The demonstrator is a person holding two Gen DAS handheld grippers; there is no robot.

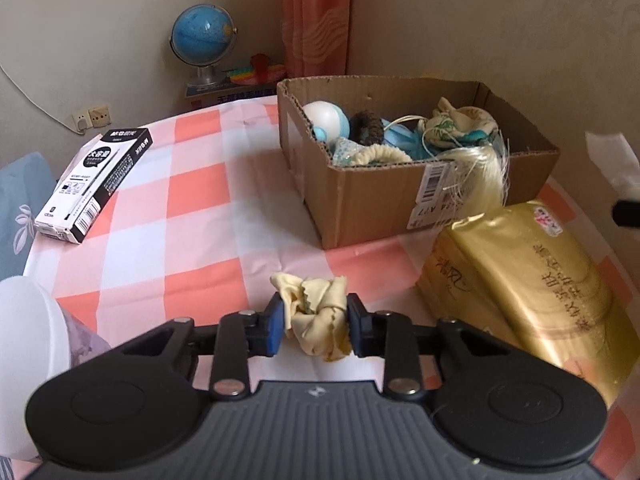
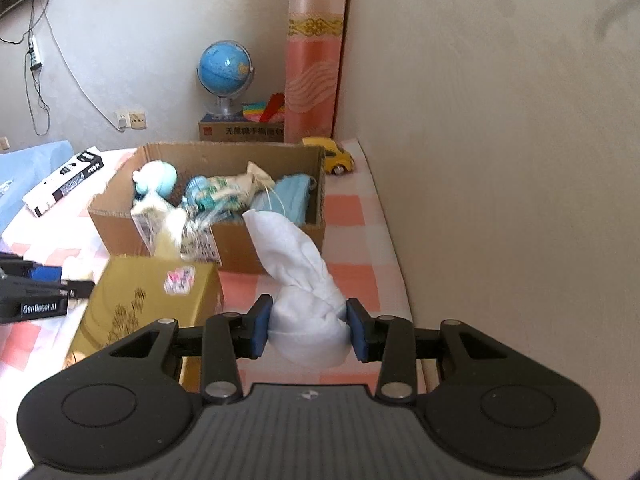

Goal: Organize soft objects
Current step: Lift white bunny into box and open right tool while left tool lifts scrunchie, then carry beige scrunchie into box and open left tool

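Note:
My left gripper is shut on a crumpled cream cloth, held over the checked tablecloth in front of the cardboard box. That box holds several soft things: a white-and-blue plush, scrunchies, a printed pouch and a pale tassel hanging over its front wall. In the right wrist view my right gripper is shut on a bunched white cloth whose top sticks up toward the cardboard box. The left gripper shows at that view's left edge.
A gold tissue pack lies to the right of the box, also seen as the gold pack. A black-and-white pen box lies at the left. A yellow toy car sits by the wall. A globe stands behind.

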